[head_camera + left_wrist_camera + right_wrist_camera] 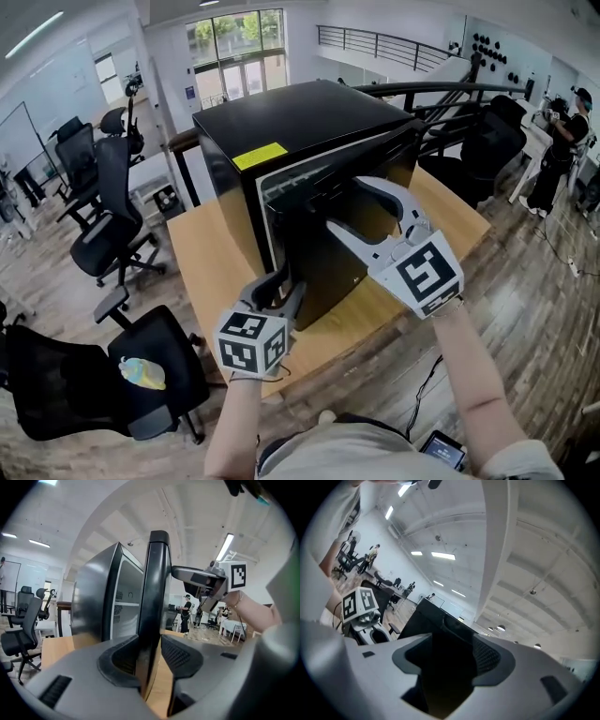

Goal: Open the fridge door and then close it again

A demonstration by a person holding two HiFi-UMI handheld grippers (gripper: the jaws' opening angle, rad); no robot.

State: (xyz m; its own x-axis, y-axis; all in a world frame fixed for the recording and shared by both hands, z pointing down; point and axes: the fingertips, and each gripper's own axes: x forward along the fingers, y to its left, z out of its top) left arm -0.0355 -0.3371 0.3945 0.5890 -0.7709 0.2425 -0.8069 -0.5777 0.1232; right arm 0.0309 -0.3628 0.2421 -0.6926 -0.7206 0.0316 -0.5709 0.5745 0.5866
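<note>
Locate black box-shaped compact fridge (300,122) on light wooden table (211,253), with glossy black fridge door (323,267) slightly ajar. Note left gripper (284,284) clenched on the door's lower free edge, pads against both faces. Note right gripper (347,204) released, jaws spread wide at the door's upper front, dark door surface between the pads. Observe black office chairs (112,216) beside the table.

— What carries everything here?
— A light wooden table (211,272).
— And on it?
— One black fridge (291,127), upright, its door (328,272) slightly ajar, facing the near edge.
</note>
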